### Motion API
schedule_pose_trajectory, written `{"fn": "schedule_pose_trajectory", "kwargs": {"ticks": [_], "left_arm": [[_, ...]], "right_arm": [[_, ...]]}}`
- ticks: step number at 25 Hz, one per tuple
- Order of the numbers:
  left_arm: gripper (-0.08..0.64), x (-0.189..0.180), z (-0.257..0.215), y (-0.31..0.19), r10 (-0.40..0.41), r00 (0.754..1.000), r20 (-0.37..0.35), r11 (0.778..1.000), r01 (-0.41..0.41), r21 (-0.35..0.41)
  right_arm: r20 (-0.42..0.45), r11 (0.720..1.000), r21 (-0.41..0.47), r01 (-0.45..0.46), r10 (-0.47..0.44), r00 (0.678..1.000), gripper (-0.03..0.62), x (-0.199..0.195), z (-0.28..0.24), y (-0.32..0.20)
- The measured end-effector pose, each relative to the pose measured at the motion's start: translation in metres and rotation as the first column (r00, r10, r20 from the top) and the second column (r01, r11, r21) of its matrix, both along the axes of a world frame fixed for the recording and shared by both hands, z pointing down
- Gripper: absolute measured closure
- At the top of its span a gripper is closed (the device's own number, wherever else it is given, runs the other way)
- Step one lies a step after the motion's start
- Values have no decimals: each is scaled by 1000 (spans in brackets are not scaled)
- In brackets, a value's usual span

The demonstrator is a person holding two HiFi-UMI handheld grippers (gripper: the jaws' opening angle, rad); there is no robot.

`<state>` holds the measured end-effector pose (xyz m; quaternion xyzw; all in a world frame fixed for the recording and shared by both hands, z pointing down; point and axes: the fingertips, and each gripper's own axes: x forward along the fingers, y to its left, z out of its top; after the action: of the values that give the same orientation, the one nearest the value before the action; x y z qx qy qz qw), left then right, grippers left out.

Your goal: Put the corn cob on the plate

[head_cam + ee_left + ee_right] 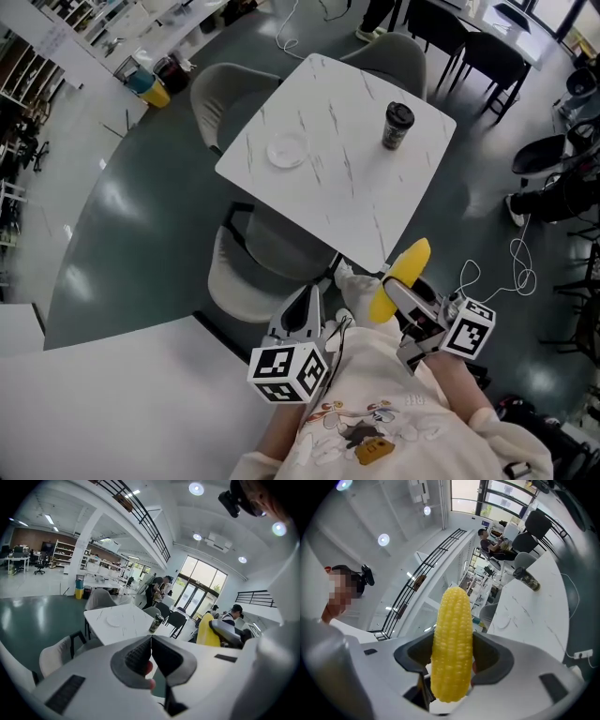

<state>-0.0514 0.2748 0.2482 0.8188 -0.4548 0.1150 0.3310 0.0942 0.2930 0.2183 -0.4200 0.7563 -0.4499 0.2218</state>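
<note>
Corn cob stands clamped in the right gripper, just off the near corner of the table. The left gripper beside it is closed and empty. Farther on that table sit the plate and a cup.

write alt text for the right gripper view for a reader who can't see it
A yellow corn cob is clamped between the jaws of the right gripper, pointing up through the centre of the view. Behind it to the right, seen at a tilt, is a white marbled table with an empty plate and a dark cup.
</note>
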Motion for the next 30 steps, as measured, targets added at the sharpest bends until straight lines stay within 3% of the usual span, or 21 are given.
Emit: {"fn": "schedule_pose_trajectory", "kwargs": {"ticks": [13, 30], "left_arm": [[552, 4, 9, -123, -18, 999, 47, 1000, 18, -7], [552, 0, 51, -221, -72, 994, 83, 993, 79, -90]], "right_arm": [[-31, 999, -26, 41, -41, 999, 345, 2, 14, -123], [-63, 985, -128, 114, -122, 991, 345, -15, 59, -245]]}}
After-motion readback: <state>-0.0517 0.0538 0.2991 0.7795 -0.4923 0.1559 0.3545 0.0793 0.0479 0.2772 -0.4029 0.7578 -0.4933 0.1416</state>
